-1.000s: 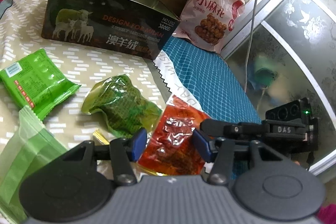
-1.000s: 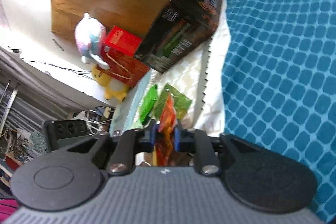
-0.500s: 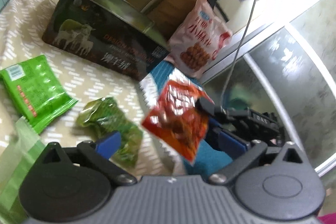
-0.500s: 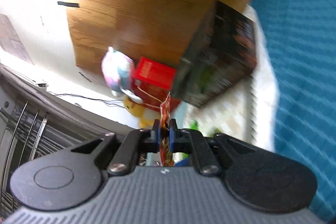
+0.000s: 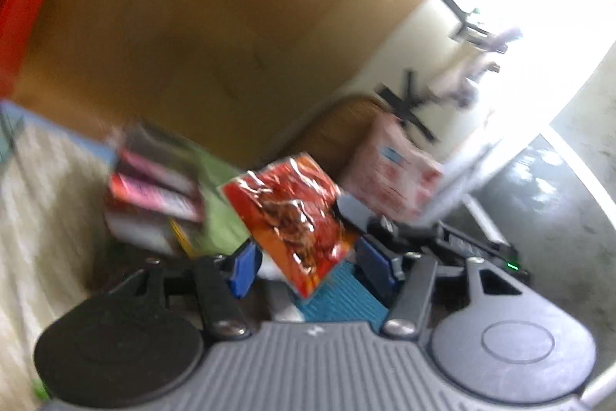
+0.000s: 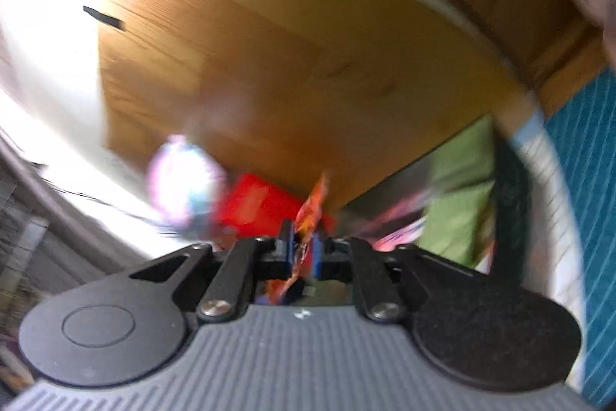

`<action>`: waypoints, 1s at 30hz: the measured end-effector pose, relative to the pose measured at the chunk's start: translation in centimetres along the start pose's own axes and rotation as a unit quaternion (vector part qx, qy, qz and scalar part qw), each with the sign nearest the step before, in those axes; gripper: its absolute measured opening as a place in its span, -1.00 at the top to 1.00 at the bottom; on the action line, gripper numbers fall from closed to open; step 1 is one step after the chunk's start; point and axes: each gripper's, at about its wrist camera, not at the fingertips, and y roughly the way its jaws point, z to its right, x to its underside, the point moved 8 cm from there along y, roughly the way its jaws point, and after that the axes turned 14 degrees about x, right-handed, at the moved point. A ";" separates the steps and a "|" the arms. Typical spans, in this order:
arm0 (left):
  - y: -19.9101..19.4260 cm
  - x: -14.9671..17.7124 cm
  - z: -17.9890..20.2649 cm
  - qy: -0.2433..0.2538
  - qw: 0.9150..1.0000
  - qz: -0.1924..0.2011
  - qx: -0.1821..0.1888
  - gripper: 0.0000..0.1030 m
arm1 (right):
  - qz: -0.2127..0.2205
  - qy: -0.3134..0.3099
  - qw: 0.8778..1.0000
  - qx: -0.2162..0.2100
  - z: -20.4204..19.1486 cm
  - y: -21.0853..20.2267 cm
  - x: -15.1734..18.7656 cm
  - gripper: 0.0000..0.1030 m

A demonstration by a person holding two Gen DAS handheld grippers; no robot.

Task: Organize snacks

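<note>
Snack packet: a glossy red-orange foil packet (image 5: 294,222), flat and crinkled, hangs in the air above the open tin, gripped along one edge.
Right gripper: the right gripper (image 6: 302,255) is clenched on the packet's edge (image 6: 310,214), its blue pads pressed flat to the foil.
Left gripper: the left gripper (image 5: 308,266) stands released, blue pads spread wide to either side of the packet and touching nothing.
Destination: a dark rectangular metal tin (image 5: 127,249) lies just beyond the packet; inside it show pink-and-red wrapped bars (image 5: 154,191) and a flat green pack (image 5: 219,210), all blurred.
Step in hand: judged to be carrying the packet over the tin for release.
Doing it well: bring the packet low and level over a free part of the tin before the pads part, so the slick foil drops flat and does not slide off the rim.
Materials: thin, stiffly creased, reflective foil; hard, smooth tin walls.
Surroundings: a pale pink snack bag (image 5: 389,176) leans upright beyond the tin; a cream patterned cloth (image 5: 42,195) and a teal lattice-print cover (image 6: 589,180) lie underneath; a wooden panel (image 5: 200,37) rises behind.
</note>
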 end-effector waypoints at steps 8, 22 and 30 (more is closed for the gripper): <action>0.5 -1.0 -2.7 0.009 0.998 0.013 -0.063 -0.37 | 0.126 -0.180 0.964 0.150 0.0 -3.2 1.5 0.22; -8.9 4.6 -6.1 -0.022 0.993 0.010 -0.113 -0.37 | -0.066 -0.207 0.975 0.047 -1.5 -3.4 13.8 0.11; -12.6 8.6 -7.6 -0.080 0.991 0.003 -0.110 -0.36 | -0.120 -0.380 0.914 0.078 -4.1 -0.2 18.9 0.10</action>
